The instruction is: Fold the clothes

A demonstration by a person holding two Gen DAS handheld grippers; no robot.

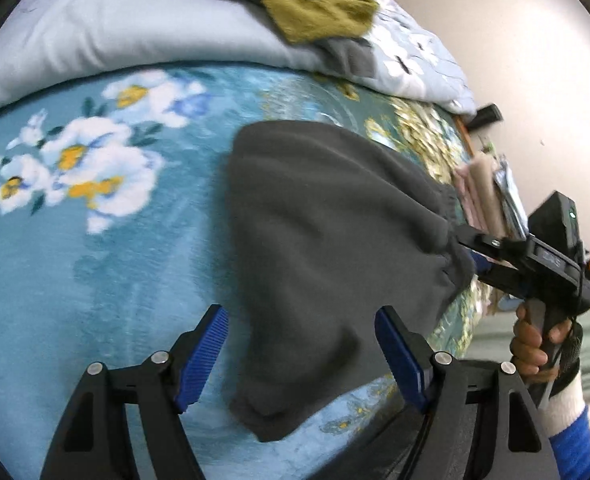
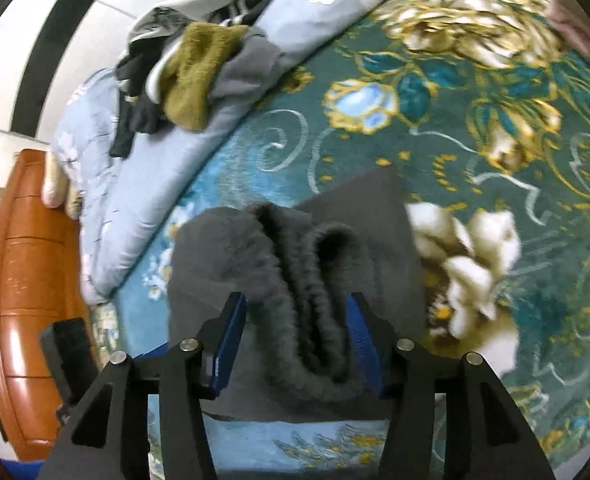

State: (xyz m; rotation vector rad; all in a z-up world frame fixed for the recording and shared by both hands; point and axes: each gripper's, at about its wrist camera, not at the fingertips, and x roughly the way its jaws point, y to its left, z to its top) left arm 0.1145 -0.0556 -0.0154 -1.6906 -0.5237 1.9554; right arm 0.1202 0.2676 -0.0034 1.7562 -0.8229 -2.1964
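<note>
A dark grey garment lies partly folded on the bed's floral blanket, below the pale blue quilt that carries a heap of other clothes. The left claw stands spread over the garment's near corner, its pads clear of the cloth. The right claw straddles the garment's gathered, ribbed edge — the folds sit between its blue pads, jaws parted, not pressing. A hand grips the right claw's handle.

The dark grey garment lies partly folded on the floral blanket, its gathered waistband bunched up.
</note>
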